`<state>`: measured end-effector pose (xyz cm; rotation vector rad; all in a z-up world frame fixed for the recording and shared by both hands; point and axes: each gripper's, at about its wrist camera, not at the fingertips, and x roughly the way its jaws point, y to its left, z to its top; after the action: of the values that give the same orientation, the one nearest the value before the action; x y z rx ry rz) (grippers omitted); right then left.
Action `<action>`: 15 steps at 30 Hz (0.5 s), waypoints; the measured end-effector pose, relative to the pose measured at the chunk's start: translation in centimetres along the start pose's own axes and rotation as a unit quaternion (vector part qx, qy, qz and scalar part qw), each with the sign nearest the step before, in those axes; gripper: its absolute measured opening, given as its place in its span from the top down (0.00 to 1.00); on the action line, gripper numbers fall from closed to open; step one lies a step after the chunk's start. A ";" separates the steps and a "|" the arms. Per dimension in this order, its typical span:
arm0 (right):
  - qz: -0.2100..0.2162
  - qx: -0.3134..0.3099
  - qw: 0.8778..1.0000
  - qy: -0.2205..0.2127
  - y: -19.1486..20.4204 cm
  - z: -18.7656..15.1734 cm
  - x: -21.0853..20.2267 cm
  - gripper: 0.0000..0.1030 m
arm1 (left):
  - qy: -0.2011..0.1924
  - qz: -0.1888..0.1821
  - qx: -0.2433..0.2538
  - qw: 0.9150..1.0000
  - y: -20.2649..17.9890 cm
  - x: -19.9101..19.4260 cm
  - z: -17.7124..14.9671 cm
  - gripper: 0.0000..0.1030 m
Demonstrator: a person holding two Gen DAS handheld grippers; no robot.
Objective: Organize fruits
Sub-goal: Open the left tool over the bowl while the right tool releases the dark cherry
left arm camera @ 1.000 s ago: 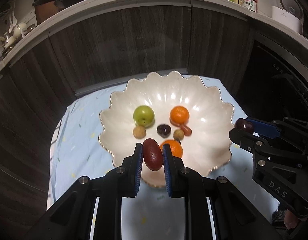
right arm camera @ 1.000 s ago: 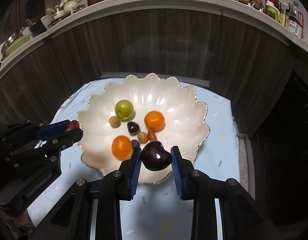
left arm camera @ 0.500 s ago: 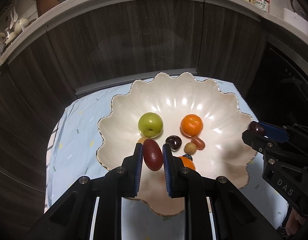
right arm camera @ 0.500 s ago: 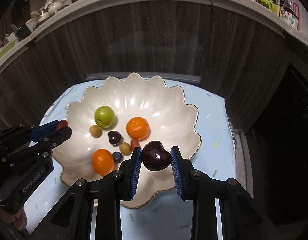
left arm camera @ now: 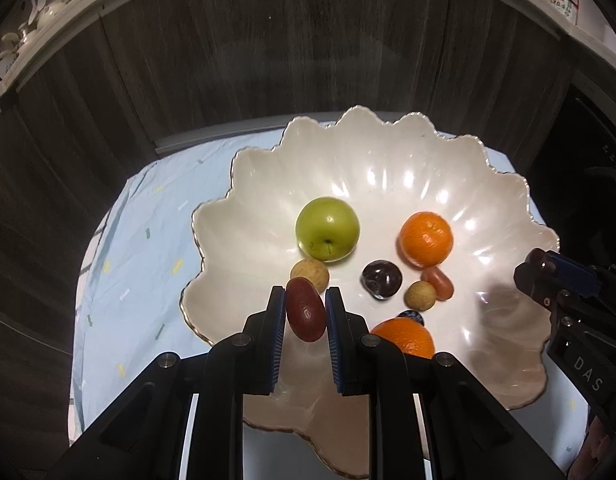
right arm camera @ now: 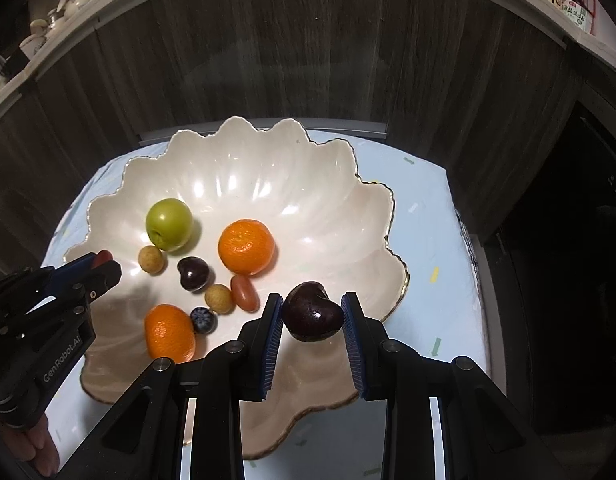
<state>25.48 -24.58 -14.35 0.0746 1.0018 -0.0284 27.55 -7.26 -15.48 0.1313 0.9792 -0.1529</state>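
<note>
While both carry fruit above scalloped bowl (left arm camera: 504, 196), left gripper (left arm camera: 306, 314) pinches red jujube (left arm camera: 305, 309), right gripper (right arm camera: 312, 316) clamps dark cherry (right arm camera: 312, 312) over bowl's near rim, likely for dropping inside.

Two handheld black two-finger grippers, blue-padded.

Left gripper (left arm camera: 306, 314): matte black angular frame, lower centre of the left wrist view; ribbed blue pads (left arm camera: 277, 340) lining both fingers; round silver screws on the linkages; white slots low in the frame. White "GenRobot.AI" lettering along its side, lower left of the right wrist view. Right gripper (right arm camera: 312, 316): same black build, blue pads, silver screws; white "DAS" lettering, lower right of the left wrist view. Bare skin of a hand (right arm camera: 42, 446), lower left corner.
</note>
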 end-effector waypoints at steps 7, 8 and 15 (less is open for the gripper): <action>-0.016 -0.002 1.000 0.015 0.0 -0.1 1.1 0.69 | 0.016 0.008 0.002 1.000 0.0 1.3 -0.4 0.73; -0.023 -0.003 1.000 0.014 0.1 -0.1 1.1 0.69 | 0.016 0.008 0.001 1.000 0.1 1.3 -0.4 0.69; -0.041 -0.004 0.999 0.001 0.1 -0.1 0.2 0.43 | 0.010 0.021 0.000 1.000 0.4 0.6 -0.4 0.45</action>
<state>25.55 -24.46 -14.55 0.0263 1.0060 -0.1001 27.61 -6.87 -16.22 0.1528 0.9962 -0.1139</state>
